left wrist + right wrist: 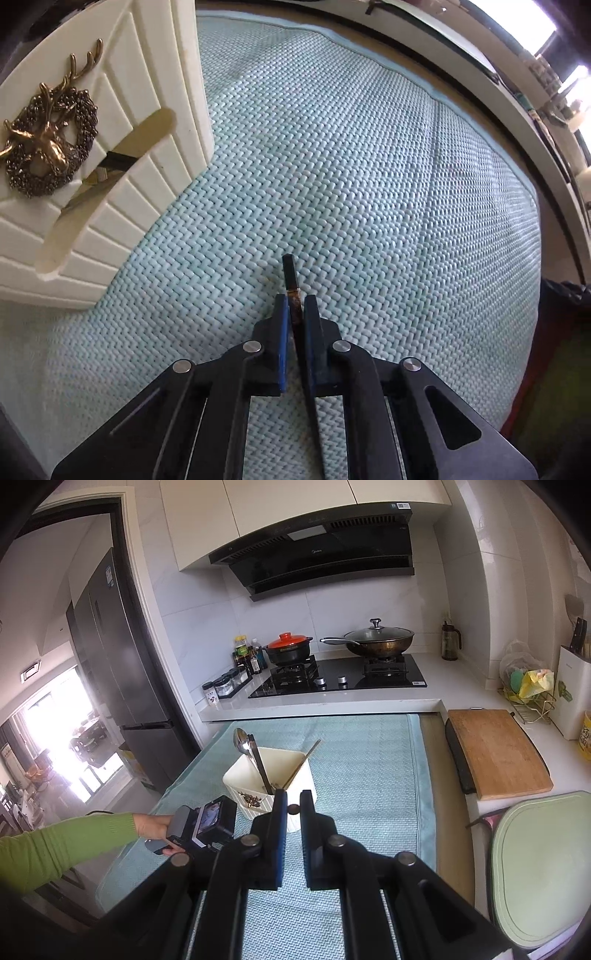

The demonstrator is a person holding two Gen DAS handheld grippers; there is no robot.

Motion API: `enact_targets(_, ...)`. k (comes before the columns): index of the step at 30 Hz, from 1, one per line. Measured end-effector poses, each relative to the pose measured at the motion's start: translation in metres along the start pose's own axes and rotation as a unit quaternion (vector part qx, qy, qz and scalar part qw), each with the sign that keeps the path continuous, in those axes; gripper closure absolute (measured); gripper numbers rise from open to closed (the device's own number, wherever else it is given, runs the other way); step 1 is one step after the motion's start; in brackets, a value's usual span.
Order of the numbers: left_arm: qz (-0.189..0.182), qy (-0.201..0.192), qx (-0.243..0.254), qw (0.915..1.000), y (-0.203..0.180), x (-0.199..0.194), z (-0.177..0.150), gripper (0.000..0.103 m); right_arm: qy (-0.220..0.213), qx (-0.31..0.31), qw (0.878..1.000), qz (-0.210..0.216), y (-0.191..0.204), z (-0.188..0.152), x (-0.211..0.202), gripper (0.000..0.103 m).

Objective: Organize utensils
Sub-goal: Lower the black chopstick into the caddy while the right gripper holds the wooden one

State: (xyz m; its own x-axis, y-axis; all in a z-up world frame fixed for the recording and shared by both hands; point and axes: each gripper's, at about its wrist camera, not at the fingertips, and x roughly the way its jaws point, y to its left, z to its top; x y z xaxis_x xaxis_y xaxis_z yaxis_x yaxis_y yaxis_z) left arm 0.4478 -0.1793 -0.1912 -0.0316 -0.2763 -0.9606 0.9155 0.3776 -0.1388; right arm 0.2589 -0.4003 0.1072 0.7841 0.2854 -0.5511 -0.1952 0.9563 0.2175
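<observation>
My left gripper is shut on a thin dark utensil handle with a brown band, held just above the teal woven mat. The cream utensil holder with a bronze deer ornament is at the left, close by. In the right wrist view the same holder stands on the mat with a spoon, a dark utensil and a brown stick leaning in it. My right gripper hangs above the holder's near rim, shut on a small dark rod end.
A wooden cutting board and a green board lie right of the mat. The hob with a red-lidded pot and a wok is behind. A green-sleeved arm holds the left gripper at the left mat edge.
</observation>
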Motion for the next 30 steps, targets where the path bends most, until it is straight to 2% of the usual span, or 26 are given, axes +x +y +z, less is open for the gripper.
enact_targets(3, 0.025, 0.005, 0.013, 0.9996, -0.01, -0.001, -0.005, 0.097, 0.0, 0.002, 1.0, 0.001, 0.0, -0.002, -0.001, 0.096)
enact_targets(6, 0.047, -0.011, -0.004, 0.9988, -0.017, -0.003, -0.014, 0.099, 0.002, 0.006, 1.0, 0.005, 0.0, -0.005, -0.001, 0.096)
enact_targets(8, 0.047, -0.024, -0.013, 0.9985, -0.021, -0.009, -0.021, 0.099, 0.005, 0.007, 1.0, 0.008, 0.001, -0.006, -0.001, 0.096)
enact_targets(11, 0.033, -0.074, -0.048, 0.9955, -0.021, -0.042, -0.038, 0.099, 0.007, -0.001, 1.0, 0.008, 0.007, -0.004, -0.002, 0.096)
enact_targets(13, 0.021, -0.117, -0.084, 0.9894, -0.017, -0.074, -0.051, 0.099, 0.006, -0.007, 1.0, 0.009, 0.011, -0.001, -0.002, 0.096)
enact_targets(17, 0.015, -0.208, -0.14, 0.9679, -0.006, -0.158, -0.073, 0.099, -0.006, -0.017, 1.0, 0.014, 0.02, 0.012, -0.001, 0.096)
enact_targets(21, 0.03, -0.289, -0.181, 0.9394, 0.016, -0.256, -0.077, 0.099, -0.02, -0.025, 0.999, 0.022, 0.032, 0.035, 0.004, 0.096)
enact_targets(24, 0.052, -0.335, -0.202, 0.9189, 0.026, -0.323, -0.06, 0.099, -0.031, -0.039, 0.999, 0.022, 0.044, 0.057, 0.01, 0.096)
enact_targets(26, 0.073, -0.357, -0.213, 0.9065, 0.036, -0.354, -0.044, 0.099, -0.035, -0.044, 0.998, 0.021, 0.051, 0.072, 0.017, 0.096)
enact_targets(28, 0.102, -0.372, -0.217, 0.897, 0.047, -0.384, -0.031, 0.099, -0.035, -0.051, 0.998, 0.017, 0.058, 0.087, 0.027, 0.096)
enact_targets(30, 0.116, -0.383, -0.223, 0.8891, 0.063, -0.398, -0.013, 0.099, -0.031, -0.058, 0.998, 0.011, 0.063, 0.1, 0.038, 0.096)
